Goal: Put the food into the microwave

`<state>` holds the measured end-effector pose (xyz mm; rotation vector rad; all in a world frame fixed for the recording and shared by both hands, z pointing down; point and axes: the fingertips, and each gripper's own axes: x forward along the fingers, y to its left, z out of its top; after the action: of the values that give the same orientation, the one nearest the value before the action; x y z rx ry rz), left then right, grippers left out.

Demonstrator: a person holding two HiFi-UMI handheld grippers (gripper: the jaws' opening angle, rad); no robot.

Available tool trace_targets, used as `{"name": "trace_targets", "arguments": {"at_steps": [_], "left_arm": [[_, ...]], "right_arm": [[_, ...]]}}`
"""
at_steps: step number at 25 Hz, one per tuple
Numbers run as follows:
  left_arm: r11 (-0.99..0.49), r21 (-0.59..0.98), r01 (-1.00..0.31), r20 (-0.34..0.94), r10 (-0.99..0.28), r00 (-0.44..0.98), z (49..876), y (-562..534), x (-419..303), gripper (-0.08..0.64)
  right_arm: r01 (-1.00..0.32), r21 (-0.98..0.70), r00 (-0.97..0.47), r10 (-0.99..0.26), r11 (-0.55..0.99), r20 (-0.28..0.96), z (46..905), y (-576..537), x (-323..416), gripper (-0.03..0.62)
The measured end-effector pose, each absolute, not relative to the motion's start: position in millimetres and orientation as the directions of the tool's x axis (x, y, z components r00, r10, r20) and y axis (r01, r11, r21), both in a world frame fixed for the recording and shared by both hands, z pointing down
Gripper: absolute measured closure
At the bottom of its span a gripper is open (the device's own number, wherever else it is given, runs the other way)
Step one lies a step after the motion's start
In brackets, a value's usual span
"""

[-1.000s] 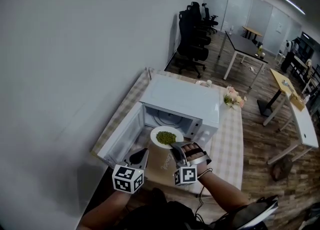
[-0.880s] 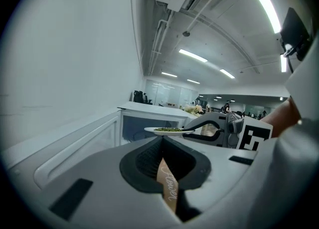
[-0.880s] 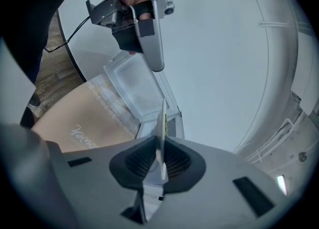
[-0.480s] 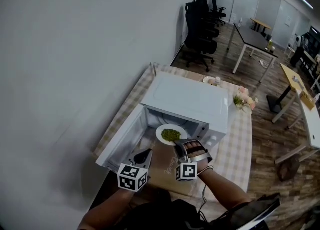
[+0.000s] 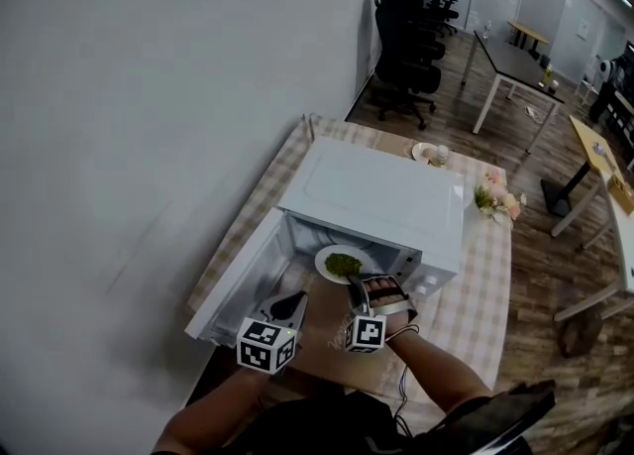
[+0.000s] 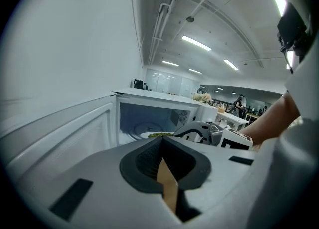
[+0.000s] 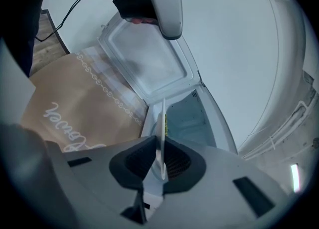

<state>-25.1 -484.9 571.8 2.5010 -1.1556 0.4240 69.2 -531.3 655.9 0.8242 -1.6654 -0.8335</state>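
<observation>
Checked cloth covers the table on which the white microwave stands. A bare grey wall runs along the microwave's left, and black office chairs stand well beyond it. The microwave's door is swung wide open to its left, toward me. Just in front of the open mouth a brown paper mat with pale script lies on the cloth. A small bunch of flowers sits by the microwave's far right corner, and a little dish stands just behind it.

My right gripper reaches to the microwave's mouth, its jaws clamped on the near rim of a white plate. In the right gripper view that rim runs edge-on between the two dark pads. The plate carries a heap of green food. It sits level in the mouth of the cavity, its far side under the microwave's roof and over the round turntable. Whether it touches the turntable I cannot tell.

My left gripper hovers over the mat in front of the microwave, between the open door and my right gripper. Its jaws are drawn together at the tips with nothing in them. Only a sliver of brown mat shows through behind the tips.
</observation>
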Motion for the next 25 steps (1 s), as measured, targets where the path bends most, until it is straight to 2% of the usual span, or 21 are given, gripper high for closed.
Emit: {"name": "trace_targets", "arguments": {"at_steps": [20, 25], "left_arm": [[-0.593, 0.207, -0.778, 0.479, -0.632, 0.61, 599.7, -512.7, -11.9, 0.551], [-0.587, 0.209, -0.782, 0.49, -0.629, 0.603, 601.7, -513.6, -15.2, 0.551]], "right_arm": [[-0.091, 0.831, -0.151, -0.832, 0.549, 0.533, 712.8, -575.2, 80.5, 0.551], [-0.05, 0.833, -0.115, -0.832, 0.551, 0.543, 717.8, -581.3, 77.3, 0.551]]}}
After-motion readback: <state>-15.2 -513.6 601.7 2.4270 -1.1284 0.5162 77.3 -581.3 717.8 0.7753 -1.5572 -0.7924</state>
